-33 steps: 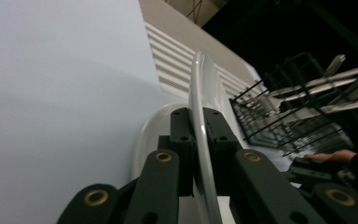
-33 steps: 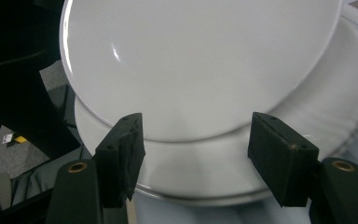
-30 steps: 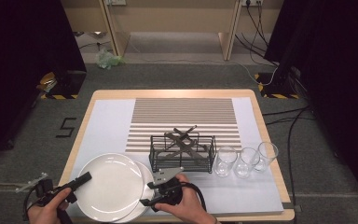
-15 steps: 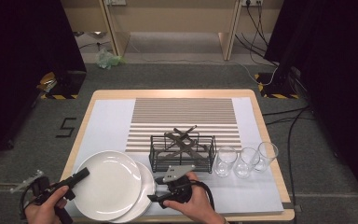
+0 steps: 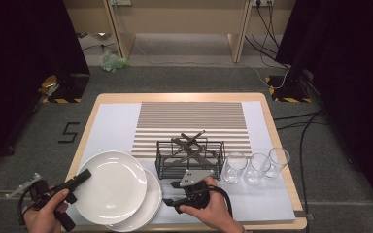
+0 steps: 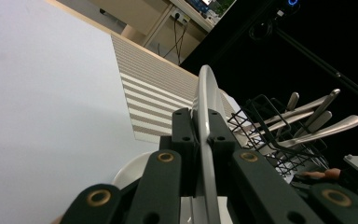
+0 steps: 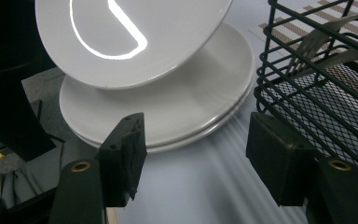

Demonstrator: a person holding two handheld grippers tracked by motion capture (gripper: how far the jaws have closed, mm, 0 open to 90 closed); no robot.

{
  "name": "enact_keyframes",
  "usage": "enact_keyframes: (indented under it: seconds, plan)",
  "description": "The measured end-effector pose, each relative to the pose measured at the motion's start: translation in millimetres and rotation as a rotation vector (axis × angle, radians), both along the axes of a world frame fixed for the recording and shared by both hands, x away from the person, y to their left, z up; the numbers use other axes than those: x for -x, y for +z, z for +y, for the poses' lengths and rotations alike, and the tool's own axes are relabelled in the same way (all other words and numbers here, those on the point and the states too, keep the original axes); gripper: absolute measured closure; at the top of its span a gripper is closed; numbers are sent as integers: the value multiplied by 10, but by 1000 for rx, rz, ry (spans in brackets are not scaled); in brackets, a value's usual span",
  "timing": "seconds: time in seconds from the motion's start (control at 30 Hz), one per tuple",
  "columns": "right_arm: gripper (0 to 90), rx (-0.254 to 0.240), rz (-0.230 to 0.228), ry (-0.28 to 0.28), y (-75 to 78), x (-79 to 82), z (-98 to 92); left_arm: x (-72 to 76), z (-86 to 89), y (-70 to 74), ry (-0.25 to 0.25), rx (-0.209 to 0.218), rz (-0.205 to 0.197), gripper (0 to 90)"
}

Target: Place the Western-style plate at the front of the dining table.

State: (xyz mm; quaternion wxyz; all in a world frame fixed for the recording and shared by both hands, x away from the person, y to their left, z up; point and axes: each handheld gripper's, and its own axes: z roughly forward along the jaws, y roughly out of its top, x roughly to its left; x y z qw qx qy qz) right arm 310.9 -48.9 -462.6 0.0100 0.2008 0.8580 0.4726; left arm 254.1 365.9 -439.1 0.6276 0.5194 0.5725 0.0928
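Top plate lifted, tilted off plate stack at bench front-left; left gripper jaws clamped on rim. Right gripper jaws wide, empty, beside cutlery basket. Placement not yet done.

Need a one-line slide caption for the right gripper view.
Open right gripper faces a lifted white plate tilted above two stacked plates, beside the wire cutlery basket.

Each gripper is black, with brass rings on its arms. A black cable loops from the right gripper. It has a grey plate with three corners on top.
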Motion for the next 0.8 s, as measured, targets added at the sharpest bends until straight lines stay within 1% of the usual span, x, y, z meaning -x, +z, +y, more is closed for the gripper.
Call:
enact_keyframes:
  seconds: [0.13,0.2,0.27,0.33,0.37,0.43,0.47,0.5,0.57,0.6,0.8]
  plan:
    - [379,3,11,-14,-9,27,-63,-17,-11,37,5,-8,-12,849]
    - [379,0,10,-16,-18,38,-92,-27,-18,54,6,-11,-17,848]
    - [380,-2,14,-29,-36,56,-138,-47,-27,72,6,-8,-25,849]
    - [381,-6,16,-33,-43,63,-151,-54,-32,79,8,-9,-29,849]
    - [382,-5,10,-31,-47,60,-167,-59,-34,87,9,-12,-30,849]
    - [382,-6,17,-40,-52,71,-191,-73,-40,100,7,-14,-32,849]
    - [382,-8,12,-41,-57,68,-202,-79,-42,104,8,-13,-34,849]
    - [382,-7,18,-47,-56,74,-224,-88,-44,113,9,-12,-35,849]
    - [382,-7,12,-46,-58,70,-232,-94,-45,116,10,-11,-39,849]
    - [382,-8,17,-51,-57,75,-243,-99,-45,123,10,-11,-38,849]
    - [382,-14,15,-66,-59,79,-321,-140,-42,146,12,-10,-45,849]
